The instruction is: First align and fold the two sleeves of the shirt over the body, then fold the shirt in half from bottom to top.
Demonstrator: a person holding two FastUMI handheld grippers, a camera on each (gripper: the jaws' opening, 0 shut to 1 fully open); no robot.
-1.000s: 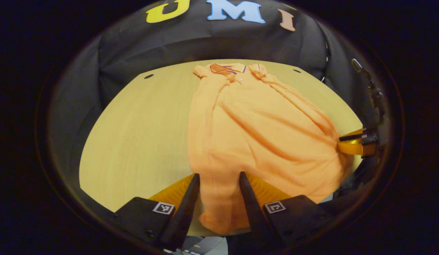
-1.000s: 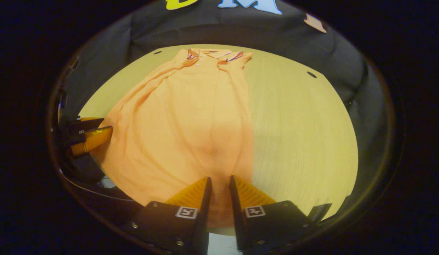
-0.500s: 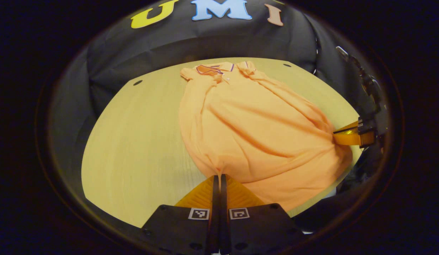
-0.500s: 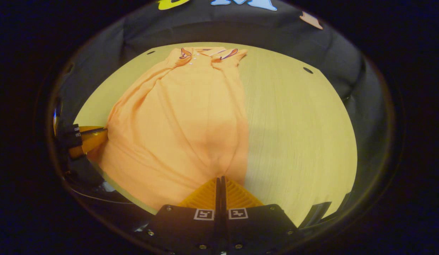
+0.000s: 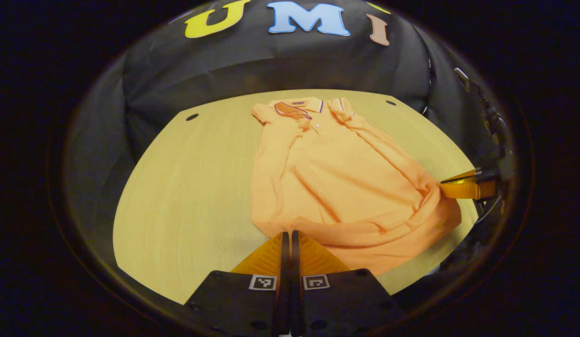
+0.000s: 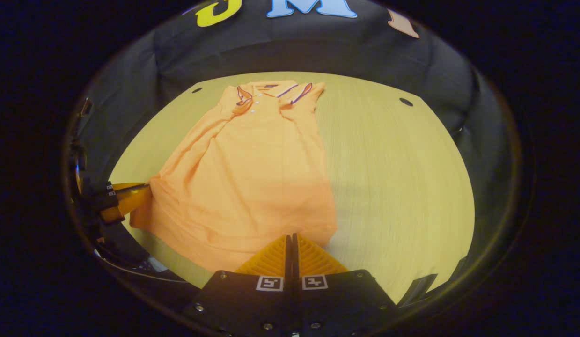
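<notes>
An orange polo shirt [image 5: 336, 178] lies on the wooden table [image 5: 191, 187], its collar [image 5: 299, 106] at the far end and both sleeves folded in over the body. My left gripper [image 5: 288, 234] is shut on one bottom hem corner. The right gripper [image 5: 451, 187] pinches the other hem corner at the right edge of the left gripper view. In the right gripper view the shirt [image 6: 252, 173] runs away toward its collar [image 6: 271, 91]. There my right gripper [image 6: 290, 236] is shut on the hem, and the left gripper [image 6: 137, 194] holds the far corner. The hem between them curls over the body.
The table [image 6: 397, 178] has bare wood on both sides of the shirt and small dark holes [image 5: 192, 117] [image 6: 405, 101] near its far corners. Black cloth walls stand close behind the table and to its sides.
Both grippers went from open around the hem to shut on it. They have since carried the hem up and toward the collar, so the shirt's lower edge now rolls over the body.
</notes>
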